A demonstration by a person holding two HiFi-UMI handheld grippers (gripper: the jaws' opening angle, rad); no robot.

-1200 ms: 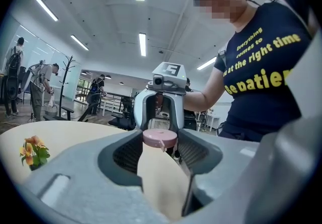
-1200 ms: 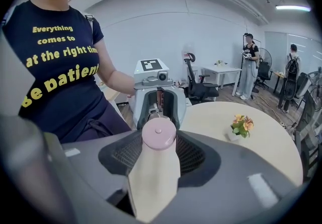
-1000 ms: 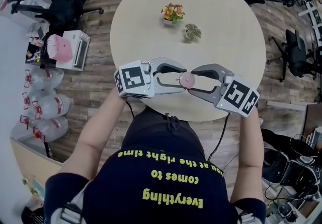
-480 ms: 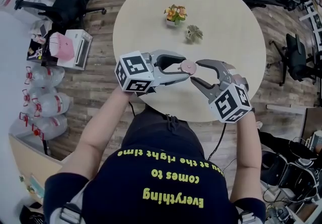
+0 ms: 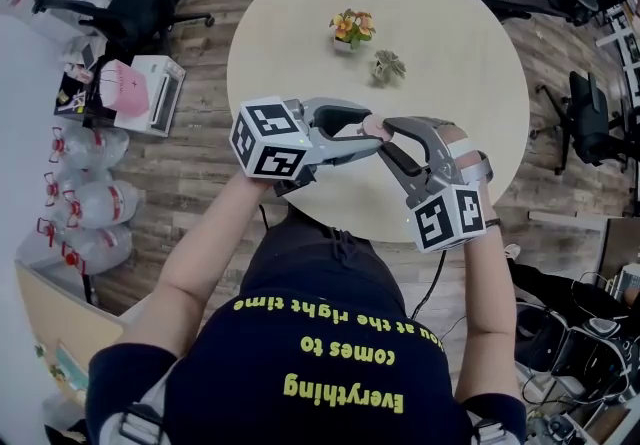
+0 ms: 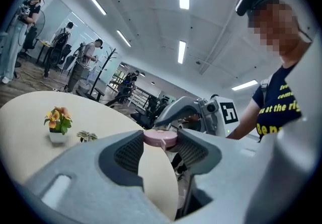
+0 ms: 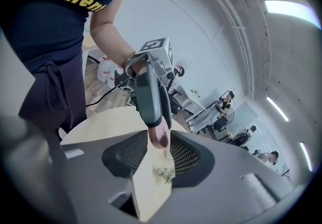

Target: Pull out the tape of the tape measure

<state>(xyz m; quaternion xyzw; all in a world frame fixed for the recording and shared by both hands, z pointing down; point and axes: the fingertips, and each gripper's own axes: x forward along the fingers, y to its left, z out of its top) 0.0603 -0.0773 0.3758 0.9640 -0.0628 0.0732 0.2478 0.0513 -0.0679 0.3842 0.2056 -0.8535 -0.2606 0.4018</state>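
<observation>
Open office, plank floor, chairs at the frame edges. A round pale table (image 5: pixel 470 53) sits upper centre in the head view and bears a flower pot (image 5: pixel 348 28) and a small green plant (image 5: pixel 387 65).

Item: pink tape measure (image 6: pixel 160 137), held in the air over the table's lower part.
- Left gripper (image 5: pixel 370 130): jaws clamped on the case.
- Right gripper (image 7: pixel 160 148): jaws apart, either side of the case, not gripping.
- Tape: none visible outside the case.
- Status, as judged: case secured; tab grasp and whole pull outstanding.

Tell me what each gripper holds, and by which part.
Left gripper pinches the pink tape measure across its round rim. Right gripper has its jaws either side of it; whether they grip cannot be told.
</observation>
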